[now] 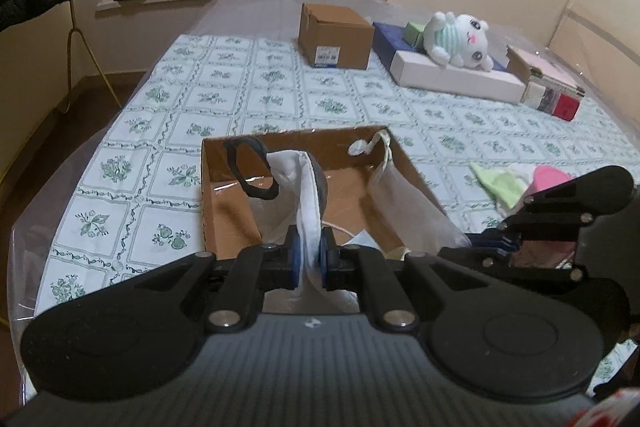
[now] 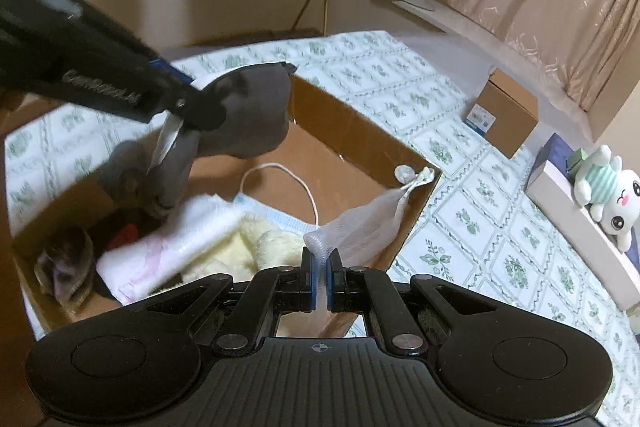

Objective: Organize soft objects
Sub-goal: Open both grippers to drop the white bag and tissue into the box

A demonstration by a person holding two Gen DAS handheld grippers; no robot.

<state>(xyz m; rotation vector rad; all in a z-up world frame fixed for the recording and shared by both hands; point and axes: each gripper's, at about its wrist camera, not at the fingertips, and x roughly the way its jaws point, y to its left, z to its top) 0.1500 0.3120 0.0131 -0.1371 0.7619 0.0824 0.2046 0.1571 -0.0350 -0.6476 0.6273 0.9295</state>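
**Both grippers loaded over the open box**

Your left gripper [image 1: 308,255] is clamped on a grey-and-white padded mask [image 1: 308,187]. Your right gripper [image 2: 320,281] is pinched tight on one end of a white mesh pouch [image 2: 362,223]. Both hang over the cardboard box [image 2: 356,125] at frame centre.

Risks, as judged from here:
- The pouch's drawstring knot [image 2: 420,177] rests on the box's right rim. Drop now and that end may catch there or slide out onto the tablecloth [image 1: 240,83].
- The mask's black strap [image 1: 250,169] loops up near the far wall, upper left of the box. It could hook the edge on release.
- The grippers are close together; a hurried release may knock them.

Orientation: the pouch's long axis runs from your jaws up-right to the rim, knot end away. In the left wrist view the mask runs up-frame, away from the jaws, strap end farthest.
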